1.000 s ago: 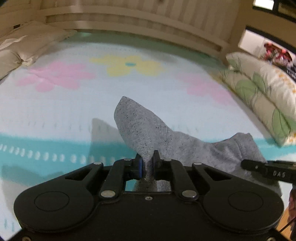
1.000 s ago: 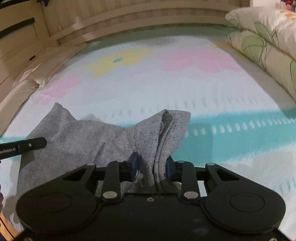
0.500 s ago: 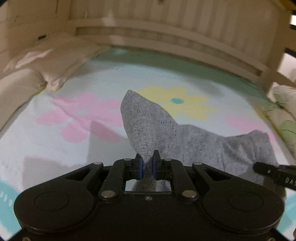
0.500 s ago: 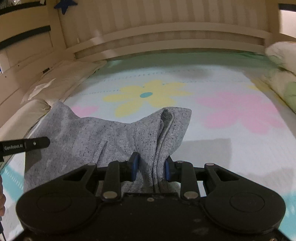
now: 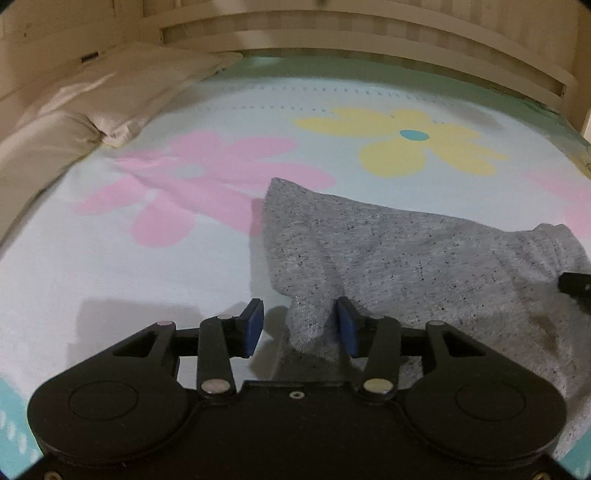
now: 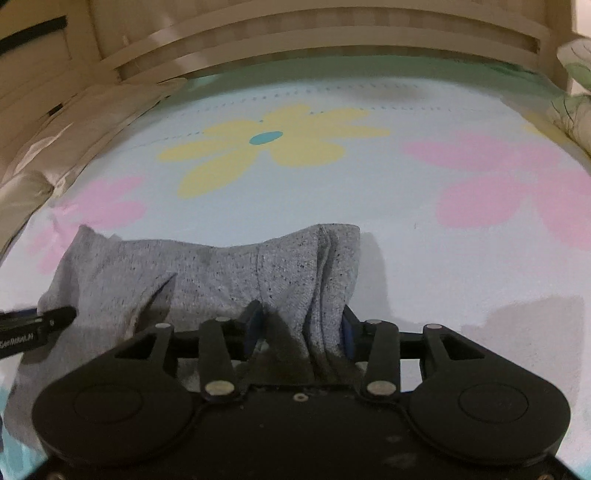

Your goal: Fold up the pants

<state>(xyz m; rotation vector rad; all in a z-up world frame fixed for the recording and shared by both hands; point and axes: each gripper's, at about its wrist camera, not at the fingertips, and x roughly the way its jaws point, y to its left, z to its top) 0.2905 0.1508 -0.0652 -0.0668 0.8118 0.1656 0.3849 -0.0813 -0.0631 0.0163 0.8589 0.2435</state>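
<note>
Grey speckled pants (image 5: 424, 266) lie in a loose fold on the flowered bed sheet (image 5: 184, 258). My left gripper (image 5: 300, 325) is low over their near left corner with its jaws opening. That corner droops between the blue pads (image 5: 253, 325), resting against the right one only. In the right wrist view the pants (image 6: 207, 269) spread to the left. My right gripper (image 6: 301, 326) has its jaws opening around a bunched seam edge. The left pad stands apart from the cloth. The other gripper's black finger tip (image 5: 576, 286) shows at the edge of each wrist view.
Beige pillows (image 5: 74, 110) line the left side of the bed. A wooden slatted rail (image 5: 332, 33) runs along the far end. A leaf-print pillow (image 6: 576, 103) sits at the far right. A yellow flower print (image 6: 266, 140) lies just beyond the pants.
Both grippers carried the pants' edge forward across the bed towards the yellow flower and sank. Both pairs of jaws have spread, and the cloth has slumped onto the sheet.
</note>
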